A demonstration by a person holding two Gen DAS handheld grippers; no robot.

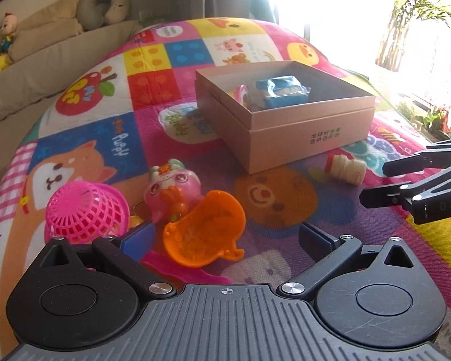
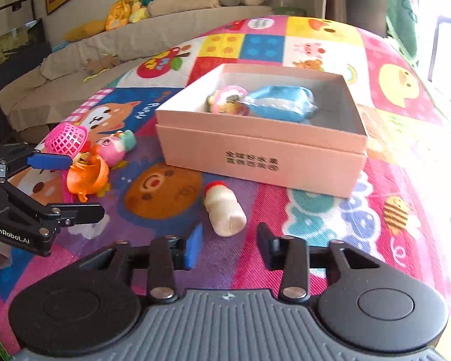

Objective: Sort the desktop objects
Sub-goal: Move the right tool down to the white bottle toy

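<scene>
On the colourful play mat an open cardboard box (image 1: 309, 138) (image 2: 264, 162) holds a blue packet (image 2: 282, 102) and a round pink toy (image 2: 228, 97). My left gripper (image 1: 228, 237) (image 2: 85, 186) stands open around an orange toy scoop (image 1: 204, 228) (image 2: 87, 177), which lies close to its blue left pad. Behind the scoop are a pink character toy (image 1: 171, 189) and a pink mesh basket (image 1: 84, 210) (image 2: 64, 141). A small white bottle with a red cap (image 2: 224, 210) (image 1: 345, 168) lies on its side just ahead of my open right gripper (image 2: 230, 246) (image 1: 374, 183), apart from its fingers.
A beige sofa (image 2: 105, 48) with cushions and plush toys (image 2: 135, 3) runs behind the mat (image 1: 153, 69). Bright windows and plants (image 1: 421, 15) are at the right. Bare mat lies between the bottle and the scoop and in front of the box.
</scene>
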